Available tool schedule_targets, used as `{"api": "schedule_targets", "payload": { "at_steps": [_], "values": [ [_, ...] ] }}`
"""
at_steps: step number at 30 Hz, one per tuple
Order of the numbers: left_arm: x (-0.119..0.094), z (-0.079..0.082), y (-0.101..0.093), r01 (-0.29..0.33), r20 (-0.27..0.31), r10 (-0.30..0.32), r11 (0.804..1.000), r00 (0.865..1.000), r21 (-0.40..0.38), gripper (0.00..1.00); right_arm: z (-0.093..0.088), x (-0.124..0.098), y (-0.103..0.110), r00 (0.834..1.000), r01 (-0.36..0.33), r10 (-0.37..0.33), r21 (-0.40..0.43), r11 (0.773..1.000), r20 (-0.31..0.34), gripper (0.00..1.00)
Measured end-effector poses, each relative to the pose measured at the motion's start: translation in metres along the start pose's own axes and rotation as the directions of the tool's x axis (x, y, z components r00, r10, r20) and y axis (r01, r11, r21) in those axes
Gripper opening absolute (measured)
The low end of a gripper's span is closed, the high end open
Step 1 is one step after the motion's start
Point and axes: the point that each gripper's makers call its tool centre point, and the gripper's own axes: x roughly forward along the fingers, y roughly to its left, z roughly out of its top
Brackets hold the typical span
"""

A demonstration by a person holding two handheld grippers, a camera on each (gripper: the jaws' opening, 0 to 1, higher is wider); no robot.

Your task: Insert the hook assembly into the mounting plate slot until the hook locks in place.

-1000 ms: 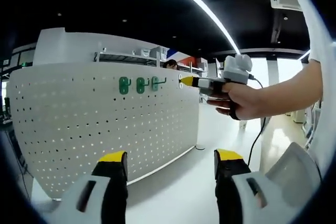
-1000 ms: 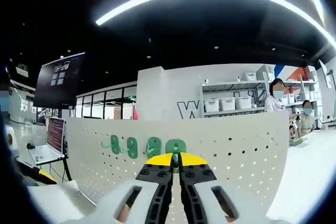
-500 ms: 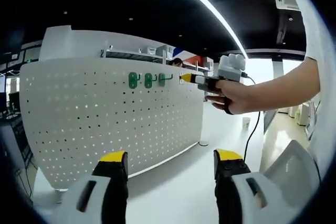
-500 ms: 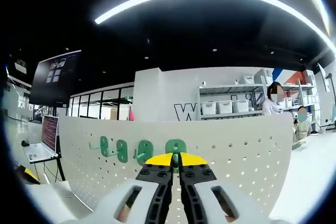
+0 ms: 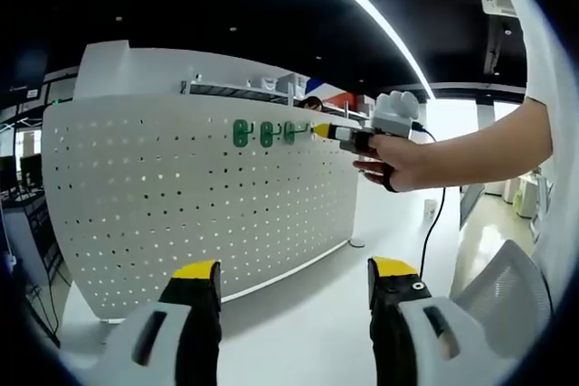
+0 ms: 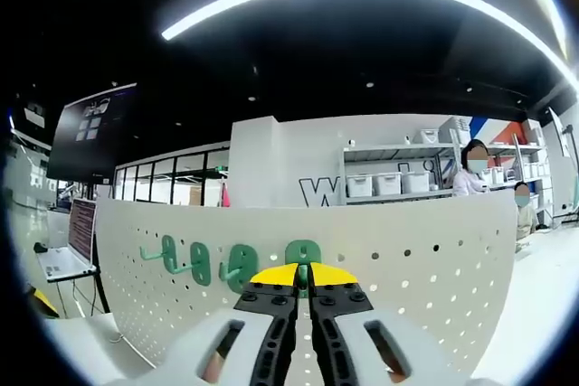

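A white pegboard mounting plate (image 5: 181,205) stands upright on a white table. Several green hooks (image 5: 267,132) sit in a row near its top edge. In the left gripper view, my right gripper (image 5: 321,131) is held by a hand (image 5: 398,158), with its yellow tips at the right end of that row. In the right gripper view, my right gripper (image 6: 303,274) is shut on a green hook (image 6: 303,254) pressed against the pegboard (image 6: 416,268), and other hooks (image 6: 199,260) hang to its left. My left gripper (image 5: 292,273) stands open, low and well back from the board, holding nothing.
Behind the board are shelves with white bins (image 6: 398,180) and a person (image 6: 475,169). A laptop (image 6: 74,240) sits at the far left under a dark screen (image 6: 90,137). A black cable (image 5: 432,237) hangs from the right gripper. The white tabletop (image 5: 298,332) lies in front.
The left gripper view has shifted, so the board and hooks sit slightly further right. In the right gripper view the neighbouring hooks have slid left. The right gripper stays shut on the hook at the board.
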Motion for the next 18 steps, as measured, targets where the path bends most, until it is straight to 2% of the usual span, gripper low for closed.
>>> {"api": "schedule_targets", "payload": {
  "at_steps": [6, 18],
  "values": [
    [-0.001, -0.0077, 0.0038, -0.01, -0.024, 0.01, 1.0, 1.0, -0.007, 0.67, -0.0029, 0.0039, -0.0005, 1.0, -0.002, 0.002, 0.002, 1.0, -0.004, 0.01],
    [0.0024, -0.0094, 0.0068, -0.009, -0.034, 0.008, 1.0, 0.999, -0.02, 0.65, -0.0093, 0.0067, 0.0001, 1.0, 0.02, -0.02, 0.002, 1.0, -0.014, 0.01]
  ]
}}
